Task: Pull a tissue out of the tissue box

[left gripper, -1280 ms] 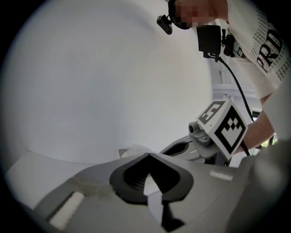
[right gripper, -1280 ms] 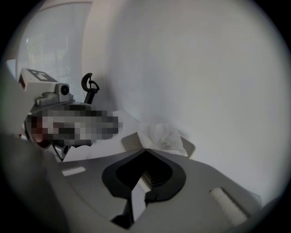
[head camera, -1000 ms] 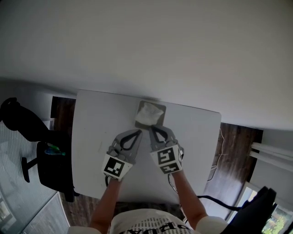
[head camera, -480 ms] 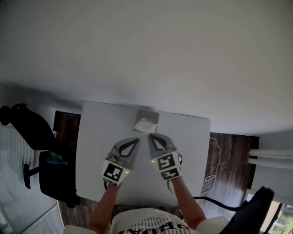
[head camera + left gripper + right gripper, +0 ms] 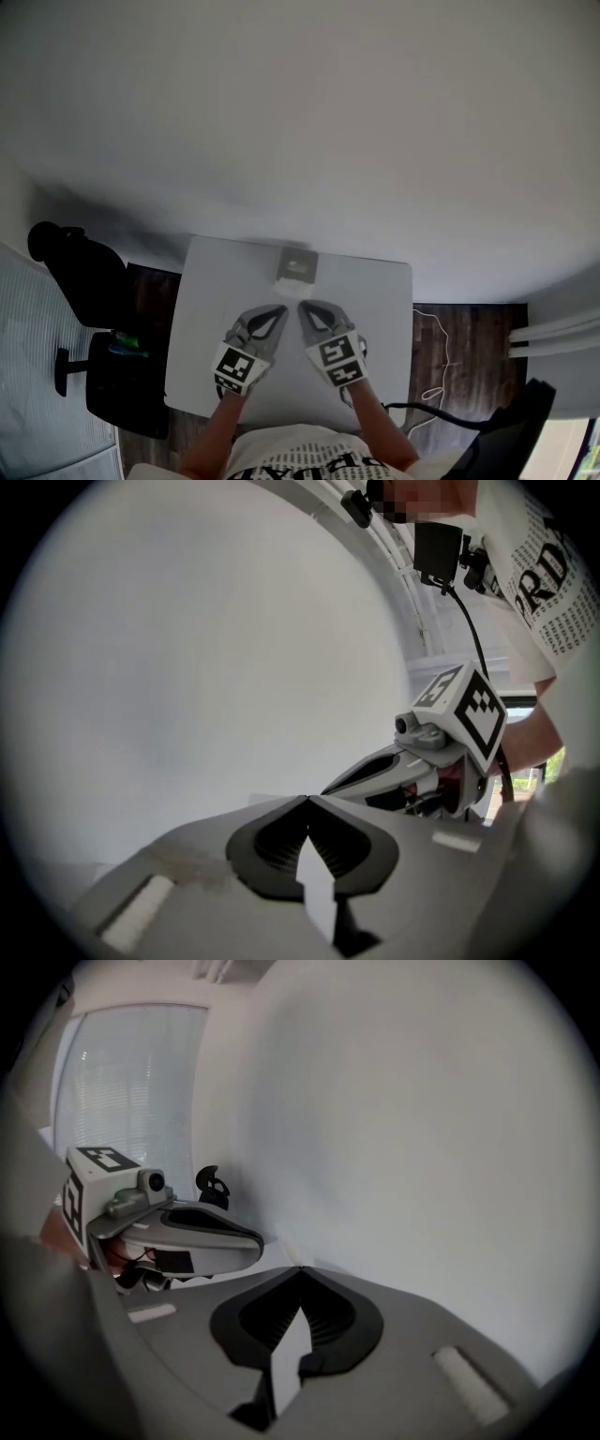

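Jaws, left gripper [image 5: 283, 308]: shut tip to tip, nothing between. Jaws, right gripper [image 5: 302, 307]: likewise shut, empty.
Risk: reaching in with closed jaws would likely push the tissue into its slot or shove the light box. Unbraced, the box may lift too.
Tissue box [image 5: 297, 266]: far edge of table [image 5: 380, 300], ahead of both tips, well apart.

A white rectangular table [image 5: 380, 309] stands on a dark wood floor [image 5: 459, 342]. Its top is flat and plain, with the near edge partly covered in the head view. One item lies directly on it: a grey tissue box [image 5: 284, 270], set close to the far edge and roughly midway across the width. A white tissue [image 5: 297, 266] shows at the top opening of the box.
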Tool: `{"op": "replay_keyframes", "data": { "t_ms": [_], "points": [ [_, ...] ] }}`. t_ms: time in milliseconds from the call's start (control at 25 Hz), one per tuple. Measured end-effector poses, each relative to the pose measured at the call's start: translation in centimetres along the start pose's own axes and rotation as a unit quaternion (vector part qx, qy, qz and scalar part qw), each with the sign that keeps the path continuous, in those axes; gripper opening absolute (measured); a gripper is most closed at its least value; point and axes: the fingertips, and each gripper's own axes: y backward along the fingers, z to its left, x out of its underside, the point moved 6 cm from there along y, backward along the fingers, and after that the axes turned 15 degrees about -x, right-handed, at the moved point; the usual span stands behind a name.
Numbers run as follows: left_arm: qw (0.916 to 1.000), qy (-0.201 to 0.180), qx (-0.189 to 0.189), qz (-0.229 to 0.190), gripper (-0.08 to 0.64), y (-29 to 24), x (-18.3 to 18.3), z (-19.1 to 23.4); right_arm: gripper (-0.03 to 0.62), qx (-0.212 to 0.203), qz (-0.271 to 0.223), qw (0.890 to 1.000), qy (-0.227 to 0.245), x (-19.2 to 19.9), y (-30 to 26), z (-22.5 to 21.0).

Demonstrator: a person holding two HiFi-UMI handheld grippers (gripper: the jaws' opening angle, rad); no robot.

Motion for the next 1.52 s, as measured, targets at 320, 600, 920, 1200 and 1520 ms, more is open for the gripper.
{"op": "replay_keyframes", "data": {
  "t_ms": [320, 600, 920, 1200, 1520],
  "points": [
    [0.9999, -0.008, -0.011, -0.007, -0.003, 3.7, -3.3, -2.0, 0.009, 0.004, -0.046, 0.999, -0.004, -2.4, 5.0, 3.1],
    [0.9998, -0.010, -0.011, -0.014, -0.003, 6.7, -5.7, -5.4, 0.009, 0.010, -0.072, 0.997, 0.008, -3.7, 9.2, 5.3],
    [0.9996, 0.001, -0.014, -0.024, -0.003, 7.8, -7.1, -5.9, 0.009, 0.014, -0.079, 0.997, 0.020, -4.6, 10.5, 6.1],
    [0.9996, 0.003, -0.011, -0.024, -0.003, 8.2, -7.8, -6.4, 0.009, 0.009, -0.080, 0.997, 0.021, -4.6, 11.1, 6.2],
    [0.9996, 0.002, -0.002, -0.026, -0.003, 7.9, -7.9, -6.7, 0.009, 0.019, -0.089, 0.996, 0.016, -4.7, 11.6, 5.8]
  ]
}}
